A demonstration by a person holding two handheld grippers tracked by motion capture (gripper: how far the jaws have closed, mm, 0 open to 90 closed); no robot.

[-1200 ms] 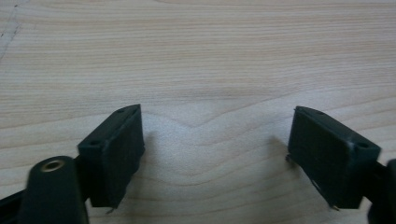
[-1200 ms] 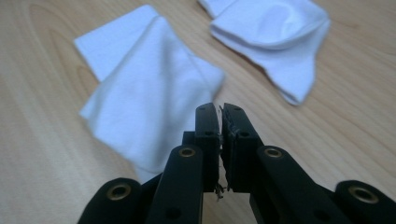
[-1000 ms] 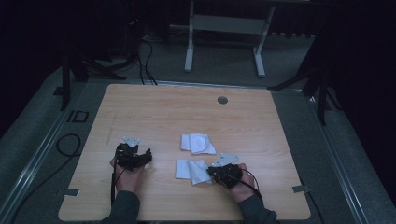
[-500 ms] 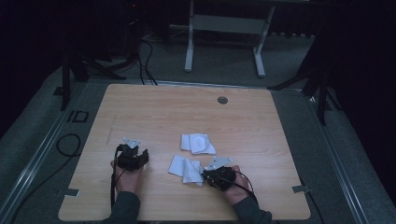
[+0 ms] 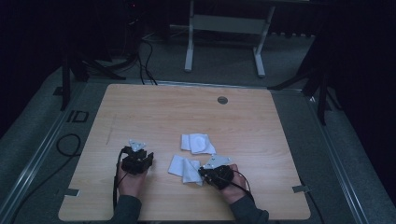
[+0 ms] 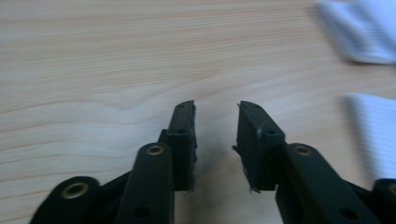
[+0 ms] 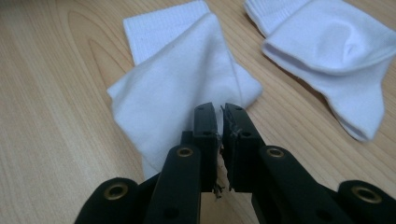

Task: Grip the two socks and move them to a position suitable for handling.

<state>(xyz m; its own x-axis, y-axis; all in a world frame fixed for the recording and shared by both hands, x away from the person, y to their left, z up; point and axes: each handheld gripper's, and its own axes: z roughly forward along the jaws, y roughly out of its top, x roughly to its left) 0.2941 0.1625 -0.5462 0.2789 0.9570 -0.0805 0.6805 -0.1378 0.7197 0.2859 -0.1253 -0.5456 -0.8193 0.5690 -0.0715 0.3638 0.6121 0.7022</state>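
near sock (image 5: 184, 169) lies on the table (image 5: 154, 116), far sock (image 5: 198, 143) just behind it.

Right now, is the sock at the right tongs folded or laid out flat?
Folded: the near sock lies doubled over itself, ribbed cuff peeking behind, pinched by the right tongs.

A wooden table (image 5: 154, 112) fills mid-frame. Near its lower centre lie two white socks, one (image 5: 198, 143) above the other (image 5: 183, 168). The right gripper (image 5: 205, 171) touches the lower sock; the left gripper (image 5: 138, 156) sits lower left.
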